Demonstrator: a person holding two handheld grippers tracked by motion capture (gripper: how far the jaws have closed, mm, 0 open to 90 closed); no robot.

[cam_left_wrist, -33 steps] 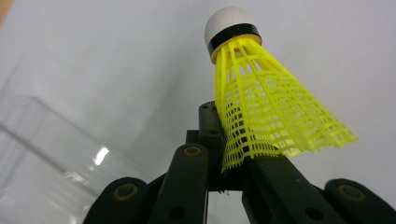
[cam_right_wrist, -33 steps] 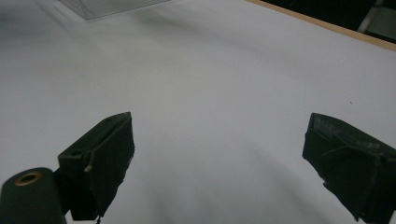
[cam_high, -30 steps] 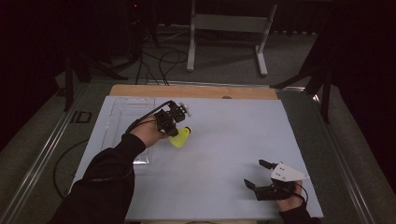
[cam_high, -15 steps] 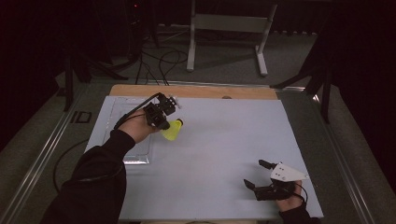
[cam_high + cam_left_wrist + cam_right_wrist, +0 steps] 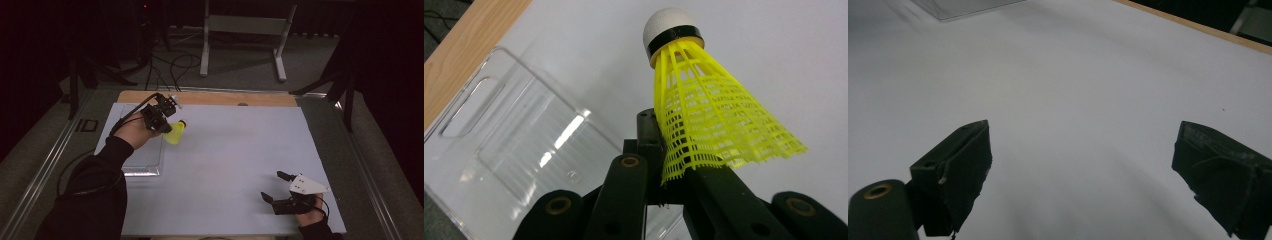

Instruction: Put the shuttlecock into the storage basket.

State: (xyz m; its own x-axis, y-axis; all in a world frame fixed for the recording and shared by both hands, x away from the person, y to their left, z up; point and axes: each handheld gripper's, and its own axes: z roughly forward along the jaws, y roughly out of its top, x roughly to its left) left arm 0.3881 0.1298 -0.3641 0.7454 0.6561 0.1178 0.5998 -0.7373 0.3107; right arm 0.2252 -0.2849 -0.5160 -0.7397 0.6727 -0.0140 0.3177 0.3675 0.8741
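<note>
**Yellow shuttlecock pinched in the left hand-held gripper, above the clear tray's edge**

Left hand-held gripper [image 5: 167, 126]: jaws closed tight on the lower skirt of a yellow shuttlecock [image 5: 175, 134]. Seen in the left gripper view clamped at the skirt's rim, with the mesh flaring off to one side and the white cork tip with its black band pointing away from the jaws [image 5: 704, 100]. Held in the air, not resting on anything; tilted, cork end toward the far side of the desk. Gripped by a hand in a dark sleeve [image 5: 131, 134], with a black cable trailing back from it.

Just beside and below the shuttlecock: a clear plastic tray [image 5: 142, 162], lying flat on the white desk [image 5: 235, 150]. Shuttlecock over the tray's right edge at its far corner, rather than over the tray's middle. Tray's cut-out handle slot and ridged floor visible in the left gripper view [image 5: 524, 150], with the desk's wooden far strip [image 5: 210, 98] just beyond it.

Well apart from the tray, toward the near right corner of the desk: right hand-held gripper [image 5: 275, 187], jaws spread wide, nothing between them. Grey three-cornered plate on top. Bare white desk between the two black pads in the right gripper view [image 5: 1083, 170], a corner of the tray far off at the top.
</note>
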